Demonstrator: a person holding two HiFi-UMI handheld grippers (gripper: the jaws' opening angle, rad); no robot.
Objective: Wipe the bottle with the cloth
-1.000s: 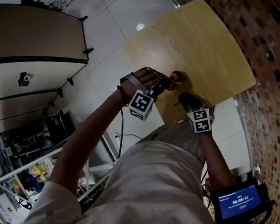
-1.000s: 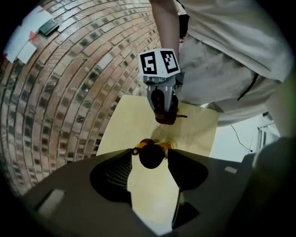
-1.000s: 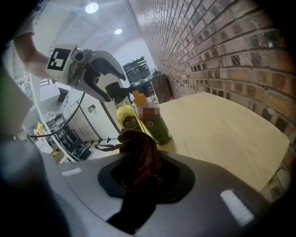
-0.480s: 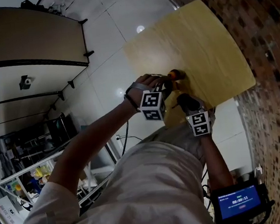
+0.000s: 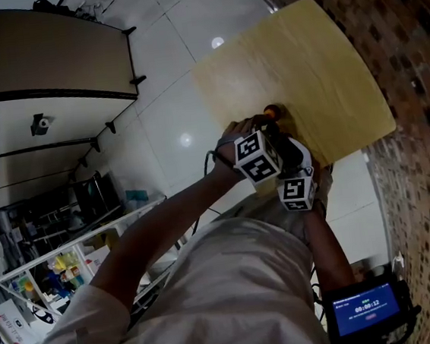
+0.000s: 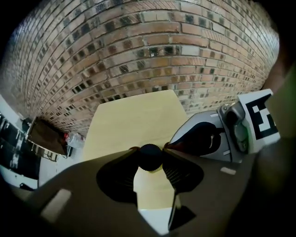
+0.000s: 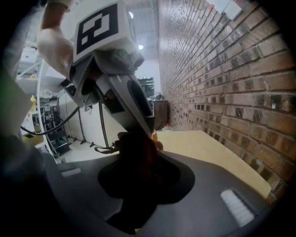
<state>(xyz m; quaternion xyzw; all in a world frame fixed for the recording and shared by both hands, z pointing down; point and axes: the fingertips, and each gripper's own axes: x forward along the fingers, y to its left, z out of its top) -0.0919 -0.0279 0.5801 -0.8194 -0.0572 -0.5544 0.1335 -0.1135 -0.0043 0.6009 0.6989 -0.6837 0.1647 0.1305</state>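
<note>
Bottle (image 6: 151,158), dark-capped, over the wooden table (image 5: 318,65): cap pinched between jaws of left gripper (image 6: 151,149), which had just been closing; right gripper (image 7: 138,141) clamped dark cloth (image 7: 132,162) just beside it.

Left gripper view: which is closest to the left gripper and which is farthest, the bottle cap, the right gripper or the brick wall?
1. Bottle cap: right between the left gripper's jaws, which have just been closing on it.
2. Right gripper: just beside it, on the right.
3. Brick wall: far off, behind the table.
</note>
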